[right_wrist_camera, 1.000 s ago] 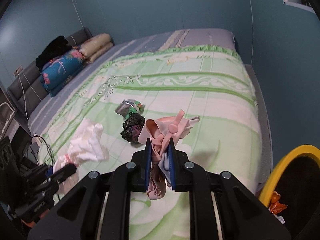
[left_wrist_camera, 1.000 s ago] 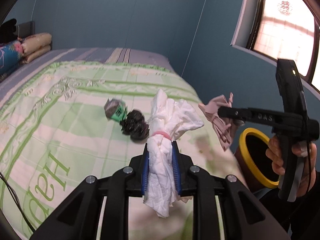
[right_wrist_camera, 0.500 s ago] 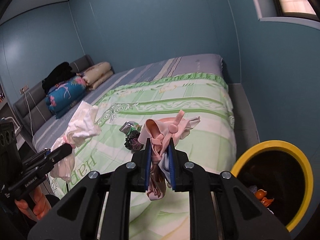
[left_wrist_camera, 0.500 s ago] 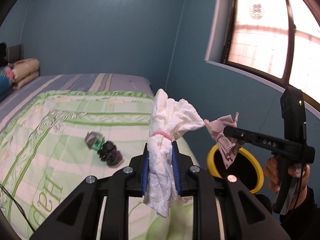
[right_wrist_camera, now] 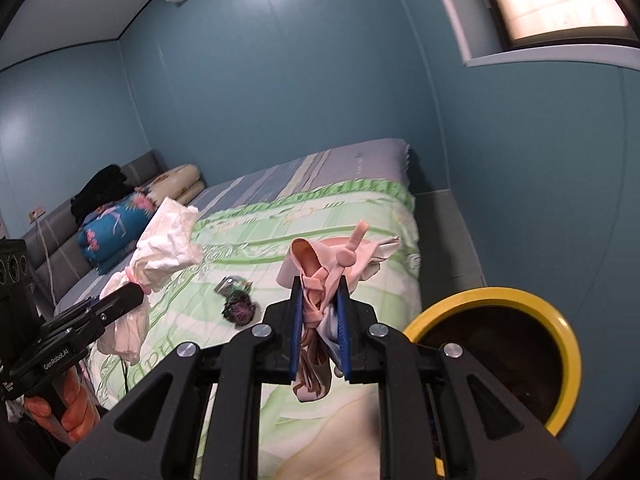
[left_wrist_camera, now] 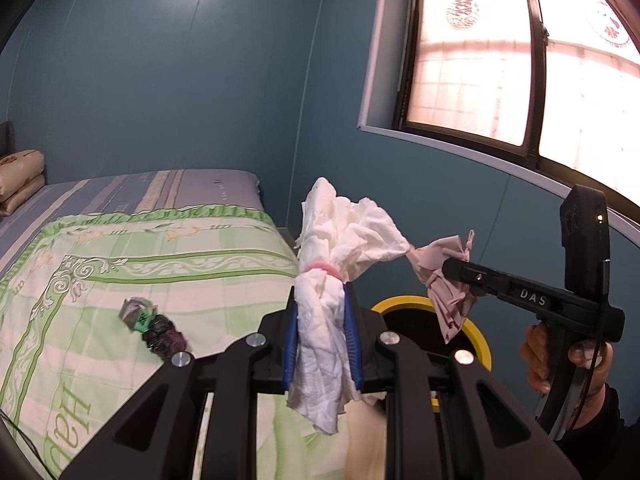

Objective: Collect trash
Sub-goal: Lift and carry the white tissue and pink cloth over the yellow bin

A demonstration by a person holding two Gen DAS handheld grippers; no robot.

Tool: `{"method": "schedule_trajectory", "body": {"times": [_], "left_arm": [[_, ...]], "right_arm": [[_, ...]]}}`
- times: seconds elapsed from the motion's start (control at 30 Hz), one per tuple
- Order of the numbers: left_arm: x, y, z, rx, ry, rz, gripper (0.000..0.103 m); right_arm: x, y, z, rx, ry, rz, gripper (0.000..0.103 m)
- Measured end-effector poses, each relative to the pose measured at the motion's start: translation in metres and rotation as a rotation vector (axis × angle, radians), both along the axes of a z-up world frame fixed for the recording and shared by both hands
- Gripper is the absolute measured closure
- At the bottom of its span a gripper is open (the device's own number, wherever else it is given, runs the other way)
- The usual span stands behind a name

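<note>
**Both hand-held grippers loaded, bin not yet fed**

Left hand-held gripper [left_wrist_camera: 323,344] clamped narrow on a white tissue bundle [left_wrist_camera: 340,240] with a pink band round its waist; bundle sticks up at 12 o'clock from the pads, tail hangs below at 6. Right hand-held gripper [right_wrist_camera: 320,320] pinched on a pink knotted rag [right_wrist_camera: 332,264], loose ends drooping under the pads. Neither is empty.

Yellow-rimmed bin [right_wrist_camera: 560,336] sits on the floor off the bed's foot corner, at 4 o'clock in the right wrist view; in the left view its rim shows right behind the gripper, at about 3 o'clock from it. The rag, seen from the left, hangs over the bin mouth; the tissue bundle is near but looks short of it.

Still on the bed [left_wrist_camera: 100,280]: a crumpled green-and-grey wrapper [left_wrist_camera: 138,314] touching a dark crumpled wad [left_wrist_camera: 164,334], at 9 o'clock from the left gripper.

Progress, judged: two pieces picked, none of them dropped yet. Bin interior is too dark to see into. Left to do: release both over the bin, then fetch the two on the bed.
</note>
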State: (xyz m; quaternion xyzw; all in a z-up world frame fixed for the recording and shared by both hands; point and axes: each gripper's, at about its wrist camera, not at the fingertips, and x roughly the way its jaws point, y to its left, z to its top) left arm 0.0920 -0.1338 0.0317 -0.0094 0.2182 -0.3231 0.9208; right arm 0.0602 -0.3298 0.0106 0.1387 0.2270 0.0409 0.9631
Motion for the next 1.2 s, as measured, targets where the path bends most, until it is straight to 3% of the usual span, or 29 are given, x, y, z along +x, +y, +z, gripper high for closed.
{"method": "schedule_trajectory", "body": {"times": [0.3, 0.73, 1.2], "left_arm": [[-0.001, -0.048, -0.002, 0.035, 0.002, -0.063, 0.084], [0.024, -0.127, -0.030, 0.095, 0.056, -0.158, 0.084], [0.063, -0.198, -0.092, 0.140, 0.207, -0.233, 0.084]], "right_arm": [[-0.028, -0.041, 0.001, -0.001, -0.043, -0.123, 0.089], [-0.034, -0.091, -0.024, -0.007, -0.010, -0.264, 0.089], [-0.015, -0.126, -0.067, 0.055, 0.094, -0.333, 0.089]]}}
